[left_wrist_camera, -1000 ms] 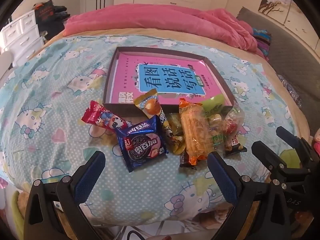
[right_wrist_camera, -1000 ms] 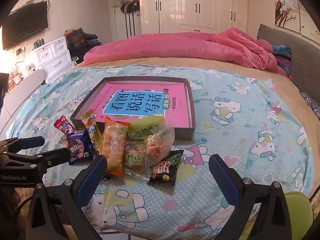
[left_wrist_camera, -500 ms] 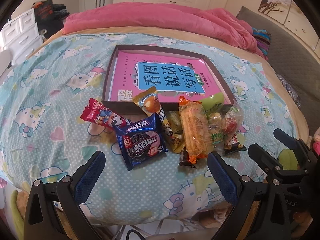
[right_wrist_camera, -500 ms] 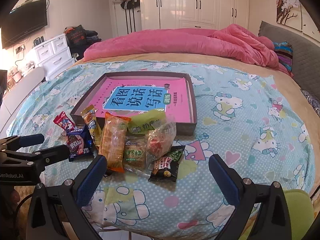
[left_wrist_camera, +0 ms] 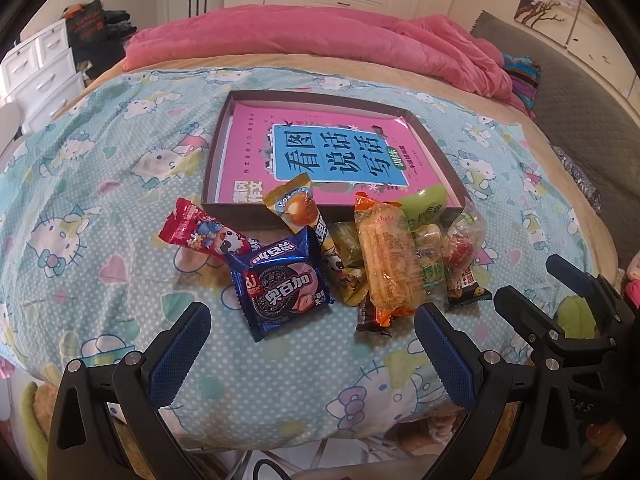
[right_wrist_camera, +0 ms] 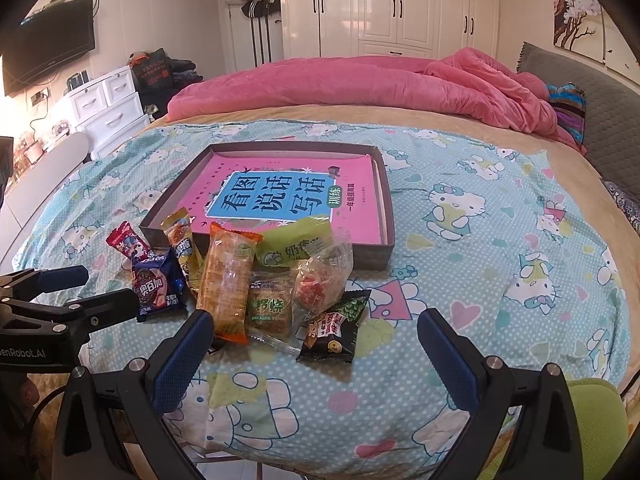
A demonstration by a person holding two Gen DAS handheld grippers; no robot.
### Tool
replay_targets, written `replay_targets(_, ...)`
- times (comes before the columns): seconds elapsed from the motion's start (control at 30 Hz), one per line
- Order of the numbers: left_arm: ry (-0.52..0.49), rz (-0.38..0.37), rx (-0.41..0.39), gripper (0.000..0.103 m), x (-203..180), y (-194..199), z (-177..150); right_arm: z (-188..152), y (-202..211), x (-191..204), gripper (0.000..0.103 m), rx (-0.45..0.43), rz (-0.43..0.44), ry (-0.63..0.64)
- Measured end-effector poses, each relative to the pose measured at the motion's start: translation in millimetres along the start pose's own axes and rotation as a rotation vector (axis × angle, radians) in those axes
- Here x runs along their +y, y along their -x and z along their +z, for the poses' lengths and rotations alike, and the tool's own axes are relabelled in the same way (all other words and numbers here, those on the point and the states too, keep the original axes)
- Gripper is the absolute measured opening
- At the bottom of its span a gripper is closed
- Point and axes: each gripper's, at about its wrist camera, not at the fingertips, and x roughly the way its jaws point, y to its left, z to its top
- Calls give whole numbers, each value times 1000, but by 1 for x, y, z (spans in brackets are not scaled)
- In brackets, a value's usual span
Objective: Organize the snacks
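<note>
Several snack packets lie in a row on the patterned sheet, in front of a shallow dark box [left_wrist_camera: 436,148] [right_wrist_camera: 386,208] that holds a pink book [left_wrist_camera: 256,140] [right_wrist_camera: 360,196]. Among them are a blue cookie pack [left_wrist_camera: 280,284] [right_wrist_camera: 156,286], a red wrapper [left_wrist_camera: 196,232] [right_wrist_camera: 124,240], an orange cake pack [left_wrist_camera: 390,260] [right_wrist_camera: 226,280], a green pack [left_wrist_camera: 424,206] [right_wrist_camera: 292,242] and a black packet [left_wrist_camera: 466,290] [right_wrist_camera: 334,330]. My left gripper [left_wrist_camera: 310,354] hovers open just short of the blue pack. My right gripper [right_wrist_camera: 314,358] hovers open near the black packet. Nothing is between either pair of fingers.
A bunched pink blanket [left_wrist_camera: 320,36] [right_wrist_camera: 380,80] lies across the far side of the bed. White drawers [left_wrist_camera: 36,68] [right_wrist_camera: 108,108] stand at the left and a grey headboard [right_wrist_camera: 600,96] at the right. A green chair back [right_wrist_camera: 596,416] sits below the bed's near edge.
Both grippers have edged slightly forward toward the snacks, which now sit a little closer in each view. Both stay open and no packet has moved.
</note>
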Motion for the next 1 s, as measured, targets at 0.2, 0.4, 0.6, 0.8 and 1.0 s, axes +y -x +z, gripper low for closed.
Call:
replay_targets(0.2, -3, 2, -2, 101, -1, 1, 1, 0, 0, 0, 102, -1, 1, -3)
replay_targets(0.4, -5, 4, -1, 101, -2, 1, 1, 0, 0, 0, 102, 0, -1, -2)
replay_targets(0.6, -8, 4, -2, 101, -2, 1, 0, 0, 0, 0, 102, 0, -1, -1)
replay_targets(0.8, -7, 5, -2, 101, -2, 1, 0, 1, 1, -1, 102, -2, -1, -2)
replay_targets(1.0, -8, 10, -2, 101, -1, 2, 1, 1, 1, -1, 102, -1, -1, -2)
